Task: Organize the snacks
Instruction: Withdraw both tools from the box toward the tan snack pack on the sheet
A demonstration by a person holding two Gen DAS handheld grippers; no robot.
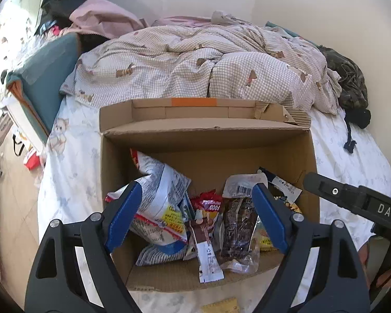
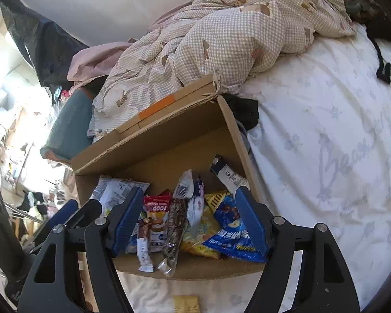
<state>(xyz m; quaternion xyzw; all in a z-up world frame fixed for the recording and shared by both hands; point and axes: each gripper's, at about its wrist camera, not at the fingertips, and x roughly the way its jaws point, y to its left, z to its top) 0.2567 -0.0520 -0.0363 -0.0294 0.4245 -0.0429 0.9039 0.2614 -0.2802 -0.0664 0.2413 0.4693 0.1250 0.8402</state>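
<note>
An open cardboard box [image 1: 206, 138] [image 2: 169, 130] stands on the bed with several snack packs in it. In the left wrist view it holds a white-blue bag [image 1: 161, 203], a red "FOOD" pack [image 1: 208, 204], a dark clear-wrapped bar [image 1: 238, 224] and a brown-white stick [image 1: 207, 253]. The right wrist view also shows a blue bag [image 2: 232, 232] and a yellow bag [image 2: 203, 232]. My left gripper [image 1: 196, 216] is open and empty above the box. My right gripper [image 2: 189, 219] is open and empty above the box. A small yellow pack [image 1: 221, 306] [image 2: 186, 304] lies on the sheet in front of the box.
A crumpled checked duvet [image 1: 195, 62] [image 2: 221, 39] lies behind the box. A teal cushion [image 1: 47, 78] sits at the bed's left edge, dark clothing [image 1: 349, 78] at the right. The right gripper's body [image 1: 352, 198] shows at the right. The white sheet [image 2: 325, 143] stretches to the right of the box.
</note>
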